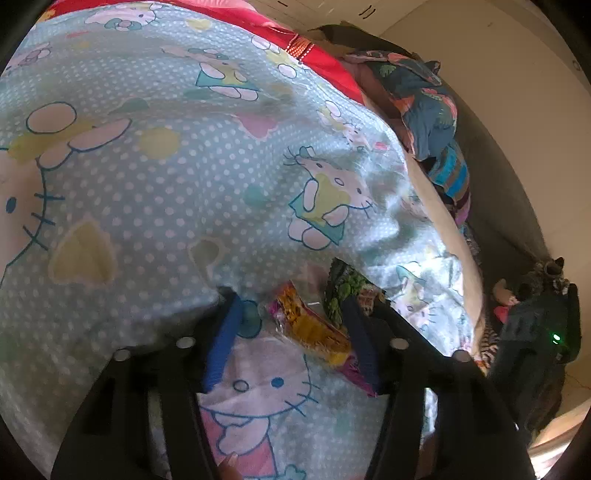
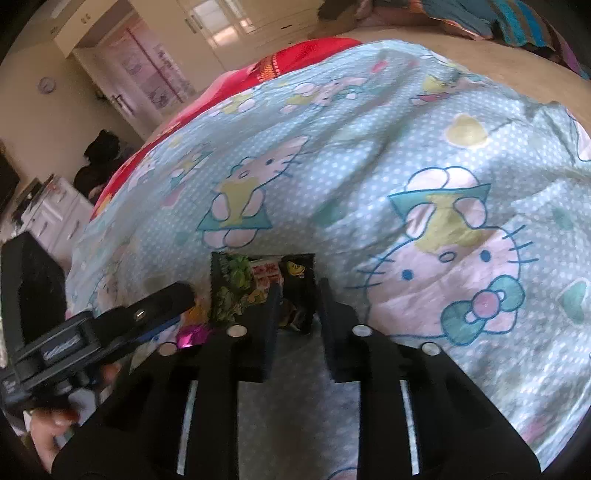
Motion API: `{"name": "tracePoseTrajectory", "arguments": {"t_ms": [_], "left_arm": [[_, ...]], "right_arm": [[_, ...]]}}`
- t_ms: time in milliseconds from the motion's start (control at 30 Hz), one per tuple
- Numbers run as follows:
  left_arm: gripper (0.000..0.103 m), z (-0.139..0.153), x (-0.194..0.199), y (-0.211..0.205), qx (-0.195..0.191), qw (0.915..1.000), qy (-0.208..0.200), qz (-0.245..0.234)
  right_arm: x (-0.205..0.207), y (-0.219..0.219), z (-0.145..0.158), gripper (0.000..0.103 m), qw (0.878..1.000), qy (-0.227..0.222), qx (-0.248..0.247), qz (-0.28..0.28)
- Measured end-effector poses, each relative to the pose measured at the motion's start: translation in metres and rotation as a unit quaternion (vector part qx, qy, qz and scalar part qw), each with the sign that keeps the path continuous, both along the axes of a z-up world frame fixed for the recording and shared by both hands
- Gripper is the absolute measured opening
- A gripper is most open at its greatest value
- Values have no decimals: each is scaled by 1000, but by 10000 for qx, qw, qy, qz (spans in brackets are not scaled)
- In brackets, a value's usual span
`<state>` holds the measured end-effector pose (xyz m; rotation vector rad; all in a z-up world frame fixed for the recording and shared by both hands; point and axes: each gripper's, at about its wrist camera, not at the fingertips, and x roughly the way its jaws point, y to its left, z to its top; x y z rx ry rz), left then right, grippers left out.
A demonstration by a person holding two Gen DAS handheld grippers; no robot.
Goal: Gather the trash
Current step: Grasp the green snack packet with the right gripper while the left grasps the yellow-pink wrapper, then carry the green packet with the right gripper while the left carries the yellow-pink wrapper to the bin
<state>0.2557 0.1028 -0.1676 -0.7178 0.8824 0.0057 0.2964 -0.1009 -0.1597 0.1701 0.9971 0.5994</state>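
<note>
A light blue bedsheet (image 1: pixel 192 177) printed with white dots and cartoon cats covers the bed and fills most of both views. Beyond it lies a red blanket (image 1: pixel 325 62), and along the far edge of the bed sits a heap of dark patterned clothes (image 1: pixel 428 107). In the right wrist view a cream wardrobe (image 2: pixel 229 26) and a white cabinet (image 2: pixel 55 218) stand in the room behind the bed.

The left gripper (image 1: pixel 291 314) is lowered to the sheet with its jaws spread wide. Between its blue-padded fingers (image 1: pixel 221 343) lies a yellow and pink snack wrapper (image 1: pixel 317 336), slanting across the gap; its lower end reaches the right-hand finger, though whether it actually touches cannot be told. Nothing is clamped.

The right gripper (image 2: pixel 297 295) hovers low over the sheet with its jaws part open, at a moderate gap. A black and green snack packet (image 2: pixel 258 284) lies flat on the sheet just ahead of its fingertips, and the packet's dark right part shows in the gap between them; the fingers do not close on it. In the left wrist view this same packet (image 1: pixel 343 291) lies just beyond the yellow wrapper, partly behind the right-hand finger. In the right wrist view the left gripper (image 2: pixel 110 332) comes in from the left, beside the packet, with a scrap of pink foil (image 2: pixel 192 338) showing under it.
</note>
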Motion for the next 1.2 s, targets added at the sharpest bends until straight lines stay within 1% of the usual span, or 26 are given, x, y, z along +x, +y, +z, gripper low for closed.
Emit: {"name": "tracePoseTrajectory", "arguments": {"t_ms": [33, 67, 100, 133, 200, 367, 500, 700, 800, 967, 1100, 1200], "left_arm": [[37, -1, 0, 0, 40, 10000, 34, 29], [28, -2, 1, 1, 44, 10000, 59, 56], [22, -4, 1, 2, 13, 9999, 84, 86], [18, -4, 1, 4, -12, 9999, 92, 108], [16, -4, -2, 6, -65, 9999, 67, 85], [13, 2, -14, -1, -119, 9999, -74, -97], [11, 14, -23, -14, 9, 9992, -259, -318], [10, 48, -36, -38, 297, 9952, -645, -668], [10, 64, -42, -51, 351, 9927, -809, -820], [8, 95, -53, -87, 537, 9842, -1135, -1245], [8, 117, -65, -126, 749, 9723, -1423, -1697], [8, 124, -72, -149, 804, 9648, -1543, -1973]], "right_arm": [[-3, 1, 1, 7, 10000, -43, -33, 58], [-5, 2, 2, 5, 9999, -79, -39, 93], [-8, 2, 3, 5, 9998, -127, -56, 122], [-10, 2, 4, 4, 9997, -166, -90, 127], [-16, 0, 7, 4, 9994, -261, -164, 130], [-33, -14, 16, 4, 9990, -417, -139, -34], [-51, -29, 28, 4, 9972, -702, -227, -144], [-74, -62, 46, 4, 9937, -985, -216, -495], [-86, -82, 53, 4, 9909, -1111, -259, -721], [-109, -122, 67, 4, 9853, -1245, -219, -1145], [-127, -155, 76, 4, 9805, -1308, -212, -1451], [-139, -179, 80, 4, 9773, -1313, -202, -1650]]}}
